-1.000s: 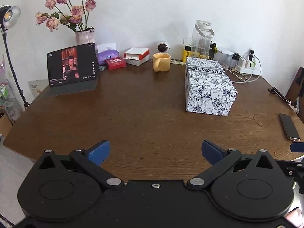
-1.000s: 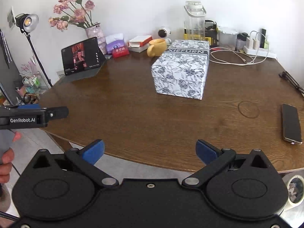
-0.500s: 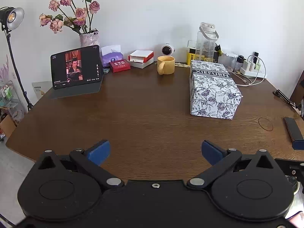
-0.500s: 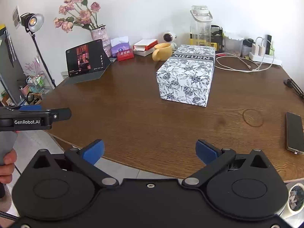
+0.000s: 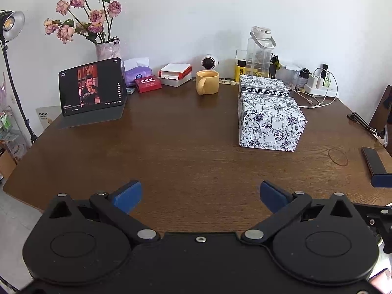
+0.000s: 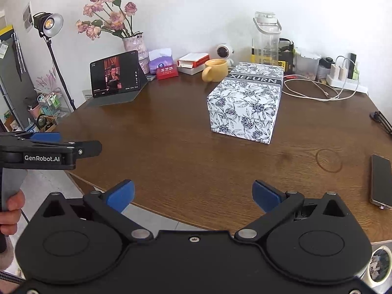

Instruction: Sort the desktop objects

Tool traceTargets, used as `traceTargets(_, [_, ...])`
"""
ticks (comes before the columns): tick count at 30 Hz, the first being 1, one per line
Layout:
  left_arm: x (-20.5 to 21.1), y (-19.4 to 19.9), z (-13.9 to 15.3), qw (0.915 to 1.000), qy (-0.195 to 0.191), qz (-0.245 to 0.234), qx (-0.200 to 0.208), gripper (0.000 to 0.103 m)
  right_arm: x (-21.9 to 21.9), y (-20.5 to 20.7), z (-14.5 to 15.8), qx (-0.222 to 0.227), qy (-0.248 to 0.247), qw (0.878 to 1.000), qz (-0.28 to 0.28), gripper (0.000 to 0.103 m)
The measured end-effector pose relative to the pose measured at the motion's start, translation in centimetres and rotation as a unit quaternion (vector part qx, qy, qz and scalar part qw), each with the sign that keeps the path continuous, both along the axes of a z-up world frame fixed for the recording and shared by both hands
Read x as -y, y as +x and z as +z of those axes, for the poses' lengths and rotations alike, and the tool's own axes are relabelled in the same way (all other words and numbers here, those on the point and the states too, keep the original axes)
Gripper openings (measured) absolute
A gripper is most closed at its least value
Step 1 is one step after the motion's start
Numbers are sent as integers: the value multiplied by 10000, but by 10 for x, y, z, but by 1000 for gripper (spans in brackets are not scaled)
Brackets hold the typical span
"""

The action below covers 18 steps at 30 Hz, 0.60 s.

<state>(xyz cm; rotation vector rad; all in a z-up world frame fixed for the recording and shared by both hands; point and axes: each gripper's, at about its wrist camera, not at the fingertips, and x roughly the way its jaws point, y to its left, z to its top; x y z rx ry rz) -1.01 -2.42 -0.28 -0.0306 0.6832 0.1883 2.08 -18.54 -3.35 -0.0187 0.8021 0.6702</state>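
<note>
Both tools stand wide open with nothing between their pads: the left tool (image 5: 199, 194) at the lower middle of its view, the right tool (image 6: 193, 193) likewise. The patterned box (image 6: 245, 103) sits right of centre on the brown bench (image 6: 171, 134), the yellow mug (image 5: 207, 82) just behind it, the phone (image 6: 381, 181) at the right edge. A sideways sweep could, I judge, knock the mug or snag the white cable (image 6: 313, 88). Behind is a white wall, with a lamp (image 6: 49, 23) at upper left.

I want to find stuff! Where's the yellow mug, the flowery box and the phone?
yellow mug (image 5: 207, 81), left wrist view, its side wall.
flowery box (image 6: 245, 103), right wrist view, its lid top.
phone (image 6: 381, 181), right wrist view, its dark screen.
</note>
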Motion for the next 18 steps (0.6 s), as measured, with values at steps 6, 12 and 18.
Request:
traceTargets(6, [-3,-1,-1,10000,-19,2,-73,103,0,-3,-3,-27,-10,10000,5,103])
traceTargets(12, [-4,-1,-2,9999,-1,42,-139,103,-1,0,1,-58,-17,10000,-10,103])
traceTargets(18, [-9,-3,-4,9998,-100,-24,-152,103,0,-3,0,-40,-20,10000,-35,103])
